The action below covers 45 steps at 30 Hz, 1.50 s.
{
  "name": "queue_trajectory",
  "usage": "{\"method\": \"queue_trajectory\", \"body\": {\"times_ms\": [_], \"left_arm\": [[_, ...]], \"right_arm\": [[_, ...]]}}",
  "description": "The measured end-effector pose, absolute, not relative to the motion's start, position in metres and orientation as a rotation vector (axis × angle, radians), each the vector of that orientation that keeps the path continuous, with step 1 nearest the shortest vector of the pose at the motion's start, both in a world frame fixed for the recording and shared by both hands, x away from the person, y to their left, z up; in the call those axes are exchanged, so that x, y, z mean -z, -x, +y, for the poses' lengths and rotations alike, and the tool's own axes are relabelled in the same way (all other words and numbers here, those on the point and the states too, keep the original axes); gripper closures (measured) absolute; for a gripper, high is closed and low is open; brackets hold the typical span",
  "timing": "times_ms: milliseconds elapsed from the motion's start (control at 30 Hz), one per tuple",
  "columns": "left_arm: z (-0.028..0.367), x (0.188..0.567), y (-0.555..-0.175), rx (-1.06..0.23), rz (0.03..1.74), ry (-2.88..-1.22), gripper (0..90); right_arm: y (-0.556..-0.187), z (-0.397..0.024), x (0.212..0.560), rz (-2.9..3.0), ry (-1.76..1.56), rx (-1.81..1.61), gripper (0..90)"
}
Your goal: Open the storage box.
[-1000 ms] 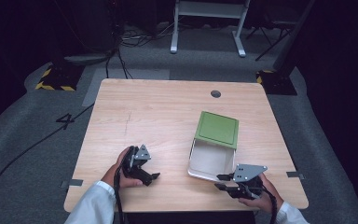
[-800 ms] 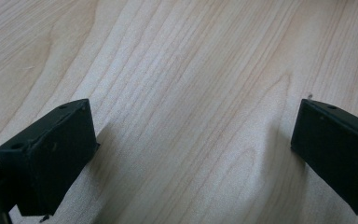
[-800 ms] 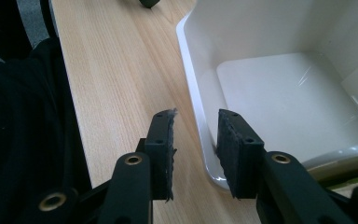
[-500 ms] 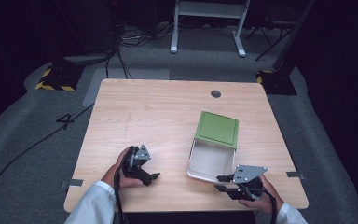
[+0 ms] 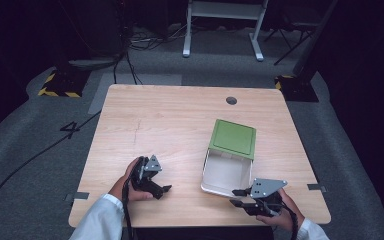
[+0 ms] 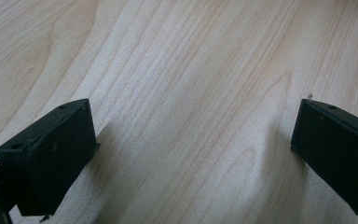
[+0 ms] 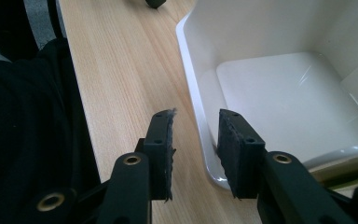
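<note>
My right gripper (image 7: 193,154) is at the near edge of the wooden table (image 5: 170,120), and its jaws stand a little apart on the two sides of the near wall of the white box (image 5: 226,173), one jaw outside and one inside, but I cannot tell if they already press it. The green lid (image 5: 233,138) of the box stands open on the far side. My left gripper (image 6: 191,149) rests low over bare wood, well apart from the box, with jaws spread wide and nothing between them

Open white box (image 5: 227,172) blocks table's (image 5: 170,120) right; left half bare.
</note>
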<state>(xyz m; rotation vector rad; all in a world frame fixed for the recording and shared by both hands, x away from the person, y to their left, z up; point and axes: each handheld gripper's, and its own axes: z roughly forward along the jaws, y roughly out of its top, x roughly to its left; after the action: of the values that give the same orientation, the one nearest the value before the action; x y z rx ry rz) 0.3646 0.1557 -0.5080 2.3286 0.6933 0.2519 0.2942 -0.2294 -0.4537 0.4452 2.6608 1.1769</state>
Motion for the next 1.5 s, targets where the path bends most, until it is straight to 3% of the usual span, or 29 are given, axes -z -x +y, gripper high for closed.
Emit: {"method": "queue_trajectory", "body": {"times_ms": [733, 1500], "left_arm": [[0.156, 0.508, -0.365, -0.253, 0.693, -2.33, 0.2], [0.156, 0.508, -0.365, -0.252, 0.695, -2.329, 0.1]], "right_arm": [[-0.292, -0.231, 0.454, 2.668, -0.449, -1.181, 63.9], [-0.287, -0.267, 0.406, 2.48, -0.478, -1.364, 45.2]]}}
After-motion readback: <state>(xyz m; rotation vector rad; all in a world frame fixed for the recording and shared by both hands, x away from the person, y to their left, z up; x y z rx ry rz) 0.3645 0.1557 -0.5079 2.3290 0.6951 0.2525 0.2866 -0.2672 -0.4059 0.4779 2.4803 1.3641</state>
